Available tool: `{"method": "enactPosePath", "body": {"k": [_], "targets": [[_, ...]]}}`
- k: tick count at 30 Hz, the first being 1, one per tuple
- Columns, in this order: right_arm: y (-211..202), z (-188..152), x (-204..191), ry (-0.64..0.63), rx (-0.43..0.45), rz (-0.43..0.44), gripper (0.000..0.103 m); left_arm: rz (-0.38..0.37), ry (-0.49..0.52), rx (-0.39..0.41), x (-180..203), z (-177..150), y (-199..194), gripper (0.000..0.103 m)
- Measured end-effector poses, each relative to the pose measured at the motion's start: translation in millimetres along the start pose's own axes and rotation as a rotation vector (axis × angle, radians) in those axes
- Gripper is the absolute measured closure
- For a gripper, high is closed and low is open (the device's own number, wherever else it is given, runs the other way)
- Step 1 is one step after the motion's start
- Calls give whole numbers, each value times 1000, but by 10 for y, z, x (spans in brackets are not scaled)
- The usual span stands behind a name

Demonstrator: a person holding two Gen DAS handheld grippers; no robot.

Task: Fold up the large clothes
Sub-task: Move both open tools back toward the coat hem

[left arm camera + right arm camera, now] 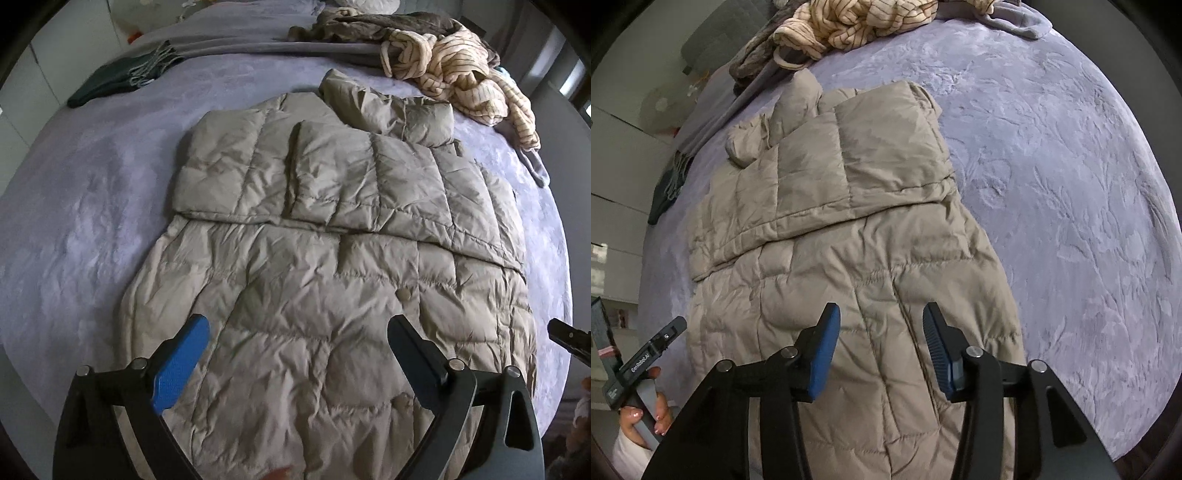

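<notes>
A beige quilted puffer jacket [314, 258] lies flat on the lavender bedspread [85, 206], its sleeves folded across the upper body. My left gripper [298, 325] hovers over the jacket's lower part, jaws wide open and empty. In the right wrist view the same jacket [831, 240] runs away from me. My right gripper [881, 310] hangs above its lower right portion, jaws apart with nothing between them. A hand holding the left gripper's handle [646, 365] shows at the lower left there. The right gripper's tip [569, 339] pokes in at the right edge of the left wrist view.
A crumpled cream striped garment [454, 74] [857, 22] and a brown one [369, 26] are piled at the far side of the bed. A dark green fringed cloth [122, 77] lies far left. Bare bedspread [1052, 184] stretches to the jacket's right.
</notes>
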State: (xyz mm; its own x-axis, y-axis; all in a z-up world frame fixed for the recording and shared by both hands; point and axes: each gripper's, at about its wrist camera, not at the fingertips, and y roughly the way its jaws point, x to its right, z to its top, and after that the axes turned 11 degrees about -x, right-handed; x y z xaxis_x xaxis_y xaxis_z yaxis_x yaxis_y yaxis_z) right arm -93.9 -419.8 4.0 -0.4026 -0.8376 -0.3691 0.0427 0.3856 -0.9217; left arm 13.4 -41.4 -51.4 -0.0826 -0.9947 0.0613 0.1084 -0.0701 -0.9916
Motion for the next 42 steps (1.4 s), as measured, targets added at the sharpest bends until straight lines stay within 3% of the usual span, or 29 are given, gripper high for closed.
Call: {"method": "enactPosePath", "body": {"k": [7, 15, 30, 33, 42], "targets": [[-98, -151, -68, -44, 16, -5, 23, 34, -41, -9, -12, -237, -148, 0], [-80, -345, -107, -57, -10, 25, 23, 58, -66, -57, -83, -520, -140, 0], [195, -1085, -289, 38, -48, 46, 22, 18, 48, -116, -404, -904, 32, 0], [249, -1245, -289, 80, -58, 66, 0, 10, 69, -131, -498, -992, 59, 0], [243, -1623, -225, 208, -25, 118, 0, -5, 94, -142, -729, -1171, 73, 0]]}}
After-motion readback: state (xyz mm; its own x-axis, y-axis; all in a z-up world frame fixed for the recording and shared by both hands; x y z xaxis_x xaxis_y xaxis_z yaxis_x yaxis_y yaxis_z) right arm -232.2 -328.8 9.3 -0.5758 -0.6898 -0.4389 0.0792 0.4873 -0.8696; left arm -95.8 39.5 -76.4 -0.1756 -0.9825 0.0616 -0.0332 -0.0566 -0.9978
